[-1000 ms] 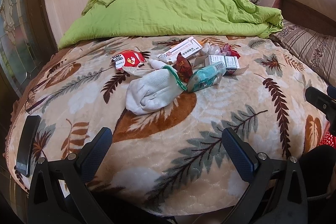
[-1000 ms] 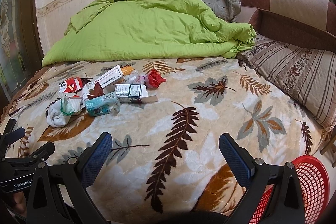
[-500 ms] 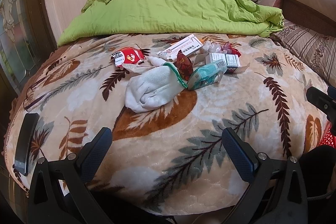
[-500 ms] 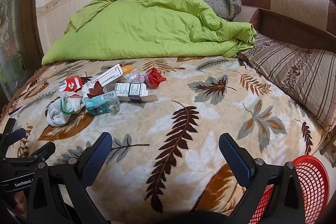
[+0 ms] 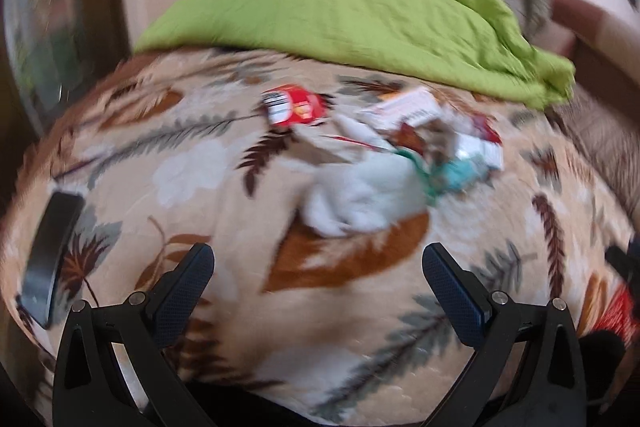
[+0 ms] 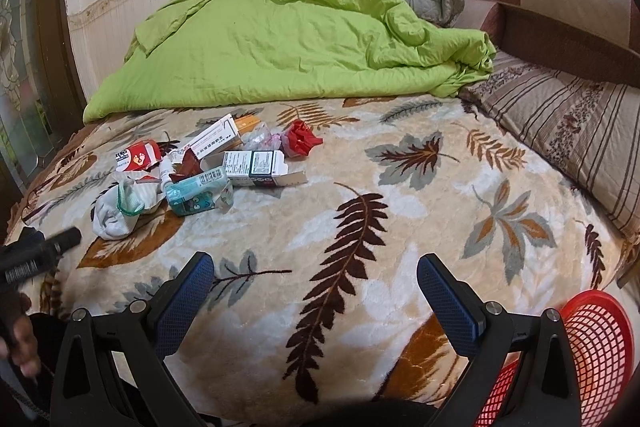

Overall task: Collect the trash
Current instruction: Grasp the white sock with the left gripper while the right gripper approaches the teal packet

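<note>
My left gripper has swung toward the trash pile mid-frame; both grippers gape empty, right gripper idle near the red basket, lower right.

We can read almost nothing. Printed lines show on the long white carton, the white-and-dark boxes and the red-and-white packet on the bed, but all are too small to make out.
</note>
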`<state>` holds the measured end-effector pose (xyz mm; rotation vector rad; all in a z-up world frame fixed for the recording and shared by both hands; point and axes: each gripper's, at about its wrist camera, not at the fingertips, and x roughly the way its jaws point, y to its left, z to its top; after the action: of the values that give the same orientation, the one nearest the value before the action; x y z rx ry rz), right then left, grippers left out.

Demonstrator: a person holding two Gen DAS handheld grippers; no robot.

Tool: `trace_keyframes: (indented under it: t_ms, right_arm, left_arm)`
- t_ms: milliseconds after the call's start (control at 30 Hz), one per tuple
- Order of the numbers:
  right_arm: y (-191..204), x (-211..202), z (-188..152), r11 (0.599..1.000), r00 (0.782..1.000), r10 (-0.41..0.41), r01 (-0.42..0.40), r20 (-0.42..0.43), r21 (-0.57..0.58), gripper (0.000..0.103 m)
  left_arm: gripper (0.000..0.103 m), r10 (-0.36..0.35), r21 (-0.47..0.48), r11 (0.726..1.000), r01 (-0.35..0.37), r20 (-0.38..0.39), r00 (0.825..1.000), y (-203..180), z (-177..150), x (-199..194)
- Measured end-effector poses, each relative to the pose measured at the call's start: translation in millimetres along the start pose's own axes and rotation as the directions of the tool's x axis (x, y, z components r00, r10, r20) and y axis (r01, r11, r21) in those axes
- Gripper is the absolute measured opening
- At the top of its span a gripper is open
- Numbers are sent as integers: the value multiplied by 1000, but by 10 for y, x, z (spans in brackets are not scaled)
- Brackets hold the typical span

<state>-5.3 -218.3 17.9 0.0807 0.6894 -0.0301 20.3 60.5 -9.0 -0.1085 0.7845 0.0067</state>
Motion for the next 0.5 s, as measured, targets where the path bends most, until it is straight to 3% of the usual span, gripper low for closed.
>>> trace_keyframes:
  t_ms: [133,200,333,500]
  right_arm:
    - [26,16,4,1000,1000,-1,1,-10,-6,103]
    - [47,16,-1,1000,1000,-4,4,-10,-14,103]
    - [67,24,8,1000,1000,-10,10,-11,-27,103]
    - [72,20,6,1000,1000,-9,8,-13,-27,103]
  left_arm:
    - [103,-61,-122,991,55,-46,997,337,132,94]
    - [102,-100,-139,986,92,-51,994,375,207,137]
    - [98,-160,-9,987,160,-71,985,159,327,256]
    - [98,-138,156,976,152,-100,985,-176,361,486]
